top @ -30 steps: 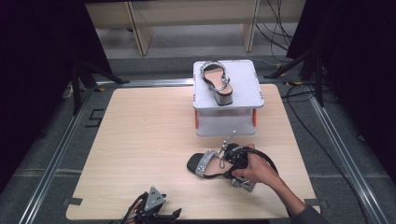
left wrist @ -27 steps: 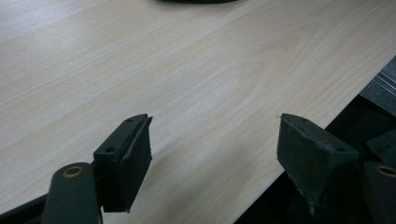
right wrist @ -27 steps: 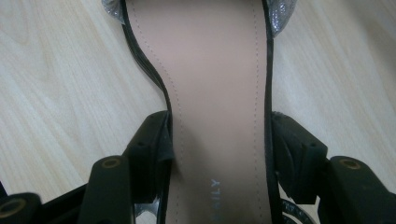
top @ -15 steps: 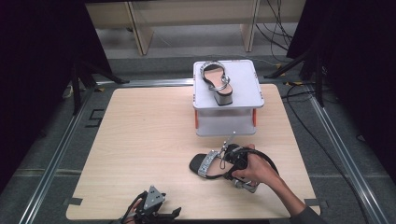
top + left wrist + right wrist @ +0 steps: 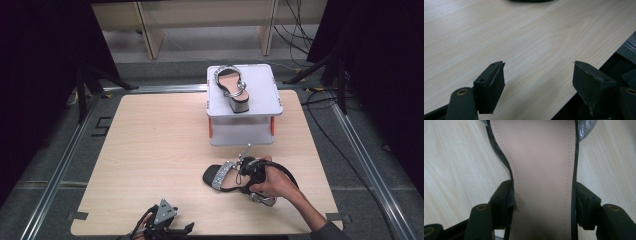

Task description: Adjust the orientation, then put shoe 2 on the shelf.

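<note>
Sandal on counter [image 5: 222, 176]: lies flat near the counter's [image 5: 150, 150] near right corner, glittery toe strap toward the left; its heel end is hidden under the person's hand and the right gripper.
Right gripper [image 5: 248, 176]: held over the sandal's back half; in the right gripper view [image 5: 544, 200] its jaws sit on either side of the pale insole's narrow waist, at the black sole edges. They have just been closing, and whether the pads press the sole is hard to make out.
Insole detail: the right gripper view cuts off the toe and the heel, with a scrap of silver strap at the top corners.
Left gripper [image 5: 161, 226]: at the counter's near edge, partly cut off by the bottom of the high view; in its own view [image 5: 539, 82] the jaws stand wide apart over bare wood, nothing between them.
Second sandal [image 5: 231, 86]: rests on the white box [image 5: 260, 100] at the counter's far edge, heel toward the near side.
</note>
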A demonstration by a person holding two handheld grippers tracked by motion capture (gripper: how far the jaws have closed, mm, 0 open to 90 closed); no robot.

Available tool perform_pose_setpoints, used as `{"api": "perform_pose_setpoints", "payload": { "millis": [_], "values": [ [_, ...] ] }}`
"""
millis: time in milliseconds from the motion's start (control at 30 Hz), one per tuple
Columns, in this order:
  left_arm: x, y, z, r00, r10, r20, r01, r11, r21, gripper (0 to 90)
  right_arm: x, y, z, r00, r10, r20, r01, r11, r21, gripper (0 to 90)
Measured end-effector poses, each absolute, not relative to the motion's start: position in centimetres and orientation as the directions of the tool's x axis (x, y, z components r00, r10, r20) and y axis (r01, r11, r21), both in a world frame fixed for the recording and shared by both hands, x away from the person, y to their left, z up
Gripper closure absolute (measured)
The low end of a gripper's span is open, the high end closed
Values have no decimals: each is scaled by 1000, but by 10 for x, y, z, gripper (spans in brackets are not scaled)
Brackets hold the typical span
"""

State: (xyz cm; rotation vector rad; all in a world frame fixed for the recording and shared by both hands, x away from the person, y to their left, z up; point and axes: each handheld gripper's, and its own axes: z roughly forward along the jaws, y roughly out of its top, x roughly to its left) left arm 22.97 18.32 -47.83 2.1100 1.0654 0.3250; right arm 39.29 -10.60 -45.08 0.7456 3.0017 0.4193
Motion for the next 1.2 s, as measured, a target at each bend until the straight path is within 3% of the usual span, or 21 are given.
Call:
{"api": "perform_pose_setpoints", "payload": {
  "millis": [600,867,1200],
  "values": [
    [229,186,-474,635,769,-72,577,-409,707,251,397,-100,-422,-883,467,46,455,826,334,429],
    [229,189,-475,617,783,-76,581,-388,715,252,410,-85,-376,-881,469,61,456,809,370,430],
    [229,190,-474,622,778,-89,582,-383,717,252,436,-58,-286,-876,481,40,454,791,411,429]
  ]
}}
